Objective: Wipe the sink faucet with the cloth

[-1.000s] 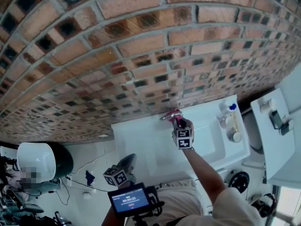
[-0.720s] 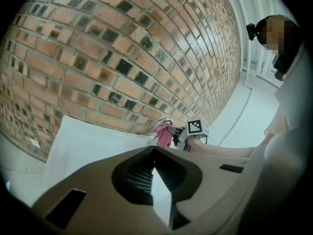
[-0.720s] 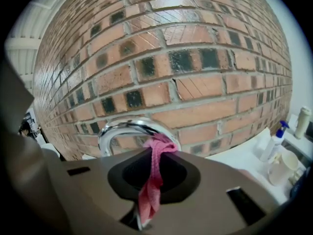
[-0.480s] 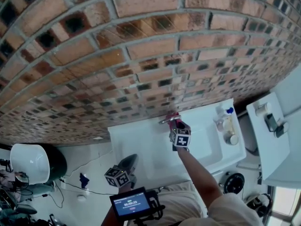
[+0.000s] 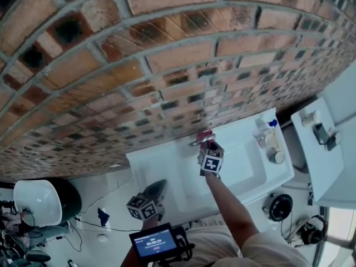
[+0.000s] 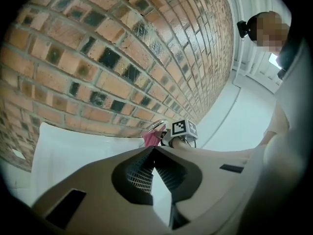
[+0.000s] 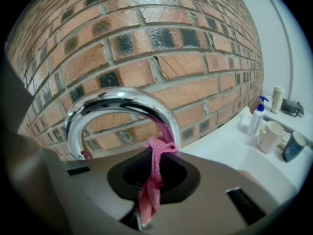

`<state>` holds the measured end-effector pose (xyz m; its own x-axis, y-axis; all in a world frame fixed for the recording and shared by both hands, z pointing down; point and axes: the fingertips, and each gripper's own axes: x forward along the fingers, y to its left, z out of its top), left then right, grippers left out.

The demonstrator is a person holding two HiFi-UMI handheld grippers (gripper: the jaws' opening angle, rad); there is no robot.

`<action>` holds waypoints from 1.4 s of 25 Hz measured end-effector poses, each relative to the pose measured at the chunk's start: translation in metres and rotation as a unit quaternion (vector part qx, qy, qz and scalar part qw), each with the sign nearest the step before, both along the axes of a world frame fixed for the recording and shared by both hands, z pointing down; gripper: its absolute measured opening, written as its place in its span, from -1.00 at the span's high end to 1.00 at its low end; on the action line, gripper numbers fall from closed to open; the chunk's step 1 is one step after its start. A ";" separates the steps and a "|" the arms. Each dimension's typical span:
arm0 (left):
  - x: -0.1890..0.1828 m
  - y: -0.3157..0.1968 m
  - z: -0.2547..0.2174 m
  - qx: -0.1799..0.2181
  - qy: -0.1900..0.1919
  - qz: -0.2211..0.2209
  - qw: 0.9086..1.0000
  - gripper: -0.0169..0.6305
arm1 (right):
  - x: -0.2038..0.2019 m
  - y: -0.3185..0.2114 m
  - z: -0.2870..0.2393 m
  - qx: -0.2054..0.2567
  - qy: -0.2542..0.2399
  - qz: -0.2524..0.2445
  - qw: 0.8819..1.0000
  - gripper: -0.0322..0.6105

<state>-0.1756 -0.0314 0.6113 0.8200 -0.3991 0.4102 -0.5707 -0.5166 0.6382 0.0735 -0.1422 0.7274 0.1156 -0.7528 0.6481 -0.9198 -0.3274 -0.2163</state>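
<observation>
The thin pink cloth (image 7: 155, 165) was bunched into a soft, ropey strand, pinched between the closed tongs of the right gripper (image 7: 149, 190). Its upper end was looped against the down-turned tip of the arched chrome faucet (image 7: 122, 102), at about 1 o'clock from the tongs in the right gripper view. The cloth looked light and limp. It would probably fold and slide rather than push, so it likely needs a hold close behind the part that rubs, with tension to keep it against the metal.

The faucet was a smooth, mirror-bright tube bent in a high arc. It looked rigid and slippery, and the cloth could slip off its curve.

In the head view the right gripper (image 5: 206, 144) sat at the faucet (image 5: 196, 141), with the cloth (image 5: 204, 135) at its 12 o'clock, along the back rim of the glossy white rectangular sink (image 5: 245, 174). Behind it rose a rough red-brown brick wall (image 5: 167, 54) with dark glazed patches.

The left gripper (image 5: 157, 187) hung well apart, at 7 o'clock from the right one. Its tongs (image 6: 153, 152) were pressed together at the tips and pinching nothing.

A white pump bottle with a blue top (image 7: 256, 116) and two mugs stood at the faucet's 3 o'clock.
</observation>
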 end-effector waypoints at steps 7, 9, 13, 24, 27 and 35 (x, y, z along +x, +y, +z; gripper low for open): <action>-0.017 -0.014 0.014 -0.013 -0.001 0.009 1.000 0.97 | -0.004 -0.008 -0.004 -0.030 0.003 0.048 0.998 0.77; -0.024 -0.015 0.015 -0.016 0.000 0.011 1.000 0.97 | -0.003 -0.005 -0.005 -0.032 -0.014 0.094 0.995 0.77; -0.042 -0.018 0.026 -0.027 -0.013 0.017 0.999 0.97 | -0.005 -0.003 0.000 -0.015 -0.040 0.154 0.987 0.77; -0.093 -0.024 0.038 -0.037 -0.044 -0.009 0.998 0.97 | -0.016 0.000 0.032 -0.007 -0.029 0.148 0.988 0.77; -0.102 -0.018 0.038 -0.041 -0.045 -0.010 0.998 0.97 | -0.017 -0.001 0.043 -0.012 -0.028 0.156 0.987 0.77; -0.136 0.004 0.047 -0.050 -0.076 -0.011 0.996 0.97 | -0.009 0.001 0.067 0.018 -0.124 0.212 0.969 0.77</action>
<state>-0.3120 -0.0276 0.6583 0.7365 -0.3678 0.5677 -0.6757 -0.4404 0.5912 0.0648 -0.1409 0.7948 0.2633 -0.6948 0.6693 -0.6218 -0.6526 -0.4329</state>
